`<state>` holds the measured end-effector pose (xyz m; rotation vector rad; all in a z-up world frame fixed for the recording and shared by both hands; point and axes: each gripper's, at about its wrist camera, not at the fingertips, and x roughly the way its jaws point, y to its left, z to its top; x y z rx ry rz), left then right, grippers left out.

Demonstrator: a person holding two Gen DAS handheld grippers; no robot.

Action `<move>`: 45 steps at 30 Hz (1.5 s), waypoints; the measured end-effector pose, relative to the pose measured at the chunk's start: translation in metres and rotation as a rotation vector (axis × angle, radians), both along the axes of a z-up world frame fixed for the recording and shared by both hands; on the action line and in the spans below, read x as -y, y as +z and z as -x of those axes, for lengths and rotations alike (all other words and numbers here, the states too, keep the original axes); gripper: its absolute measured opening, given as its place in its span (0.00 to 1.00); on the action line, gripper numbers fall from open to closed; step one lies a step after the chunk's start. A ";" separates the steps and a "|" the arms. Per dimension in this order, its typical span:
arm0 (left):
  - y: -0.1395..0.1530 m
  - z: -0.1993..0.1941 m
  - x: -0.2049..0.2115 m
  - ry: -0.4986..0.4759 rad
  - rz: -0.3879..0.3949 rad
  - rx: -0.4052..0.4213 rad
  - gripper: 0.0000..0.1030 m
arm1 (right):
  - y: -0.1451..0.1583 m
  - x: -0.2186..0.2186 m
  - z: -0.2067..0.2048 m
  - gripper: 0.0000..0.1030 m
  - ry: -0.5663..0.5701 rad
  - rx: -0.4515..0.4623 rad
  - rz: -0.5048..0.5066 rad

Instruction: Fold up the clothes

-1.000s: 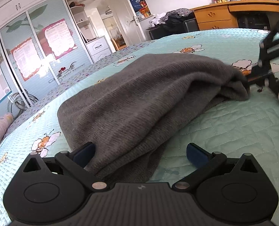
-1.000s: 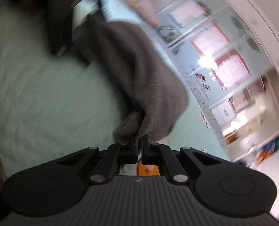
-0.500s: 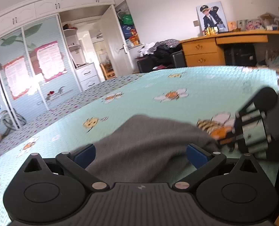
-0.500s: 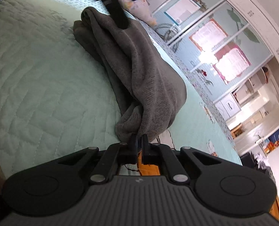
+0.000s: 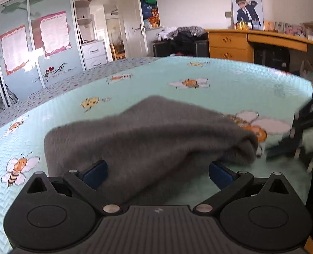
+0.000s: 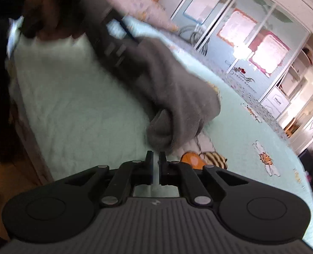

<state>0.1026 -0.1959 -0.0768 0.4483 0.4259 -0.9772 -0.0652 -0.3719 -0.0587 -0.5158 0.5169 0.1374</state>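
Where grey garment (image 5: 148,135) lies between spread left gripper (image 5: 156,172) fingers, right gripper (image 6: 156,158) nearly closed (seemingly empty) just short of its bunched end

A grey knit garment (image 5: 148,139) lies folded in a rumpled heap on the bed.

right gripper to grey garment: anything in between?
Only a short strip of bare green bedspread. In the right wrist view the right gripper sits just off the grey garment, apparently not touching.
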 end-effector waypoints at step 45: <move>0.016 0.023 -0.101 -0.072 -0.004 -0.041 0.99 | 0.000 -0.130 -0.044 0.65 0.355 0.273 0.472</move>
